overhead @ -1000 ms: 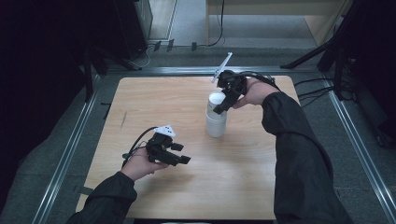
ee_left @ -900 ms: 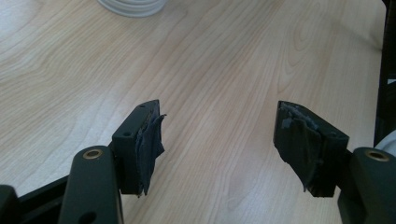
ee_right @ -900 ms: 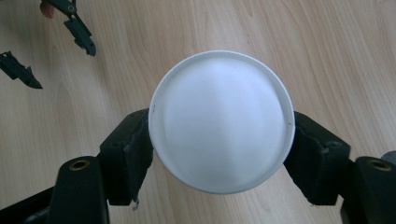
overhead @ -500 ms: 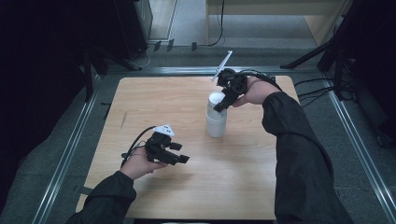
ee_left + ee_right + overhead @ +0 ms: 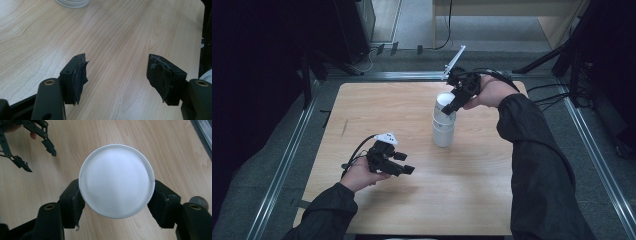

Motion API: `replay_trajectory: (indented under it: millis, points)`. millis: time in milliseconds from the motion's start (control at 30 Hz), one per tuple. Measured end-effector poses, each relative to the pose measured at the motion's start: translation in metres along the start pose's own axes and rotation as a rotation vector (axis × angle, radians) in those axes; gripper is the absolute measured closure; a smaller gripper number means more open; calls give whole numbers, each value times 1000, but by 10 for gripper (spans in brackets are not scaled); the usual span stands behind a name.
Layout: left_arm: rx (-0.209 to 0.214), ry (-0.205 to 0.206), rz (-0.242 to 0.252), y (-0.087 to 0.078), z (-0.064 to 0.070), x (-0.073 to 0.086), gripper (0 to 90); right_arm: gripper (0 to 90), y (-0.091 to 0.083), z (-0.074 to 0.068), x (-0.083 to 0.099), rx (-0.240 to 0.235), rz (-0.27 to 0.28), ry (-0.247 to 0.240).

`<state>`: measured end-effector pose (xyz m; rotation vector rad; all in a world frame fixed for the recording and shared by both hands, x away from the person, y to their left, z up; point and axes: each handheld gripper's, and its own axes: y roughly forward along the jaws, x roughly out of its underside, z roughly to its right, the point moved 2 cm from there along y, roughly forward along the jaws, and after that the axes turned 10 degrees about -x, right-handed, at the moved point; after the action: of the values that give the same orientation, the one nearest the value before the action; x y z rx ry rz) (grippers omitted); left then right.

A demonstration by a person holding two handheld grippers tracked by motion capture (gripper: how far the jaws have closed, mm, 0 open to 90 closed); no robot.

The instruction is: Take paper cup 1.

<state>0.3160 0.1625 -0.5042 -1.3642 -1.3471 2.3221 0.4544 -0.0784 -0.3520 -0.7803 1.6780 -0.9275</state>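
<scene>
Cup stack (image 5: 444, 122) stands behind table (image 5: 492, 200) centre — left gripper (image 5: 404, 169) nearer, left.

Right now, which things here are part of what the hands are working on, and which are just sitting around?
Part of the job:
- white cup stack, standing upright on the table
- right gripper, jaws closed on the rim of the top cup
- left gripper, open, holding nothing, apart from the stack

Just around:
- cables on the floor beyond the table
</scene>
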Motion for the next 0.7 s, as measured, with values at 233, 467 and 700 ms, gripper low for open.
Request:
replay_trajectory:
  millis: [233, 467, 700]
  points:
    - [-3, 1, -2, 0, -2, 1, 315, 351, -23, -10, -9, 18, 20, -15]
    - [-5, 6, 17, -3, -1, 1, 283, 353, -58, -28, -16, 38, 71, -45]
    - [-6, 13, 24, -6, -1, -1, 270, 354, -77, -50, -1, 8, 95, -44]
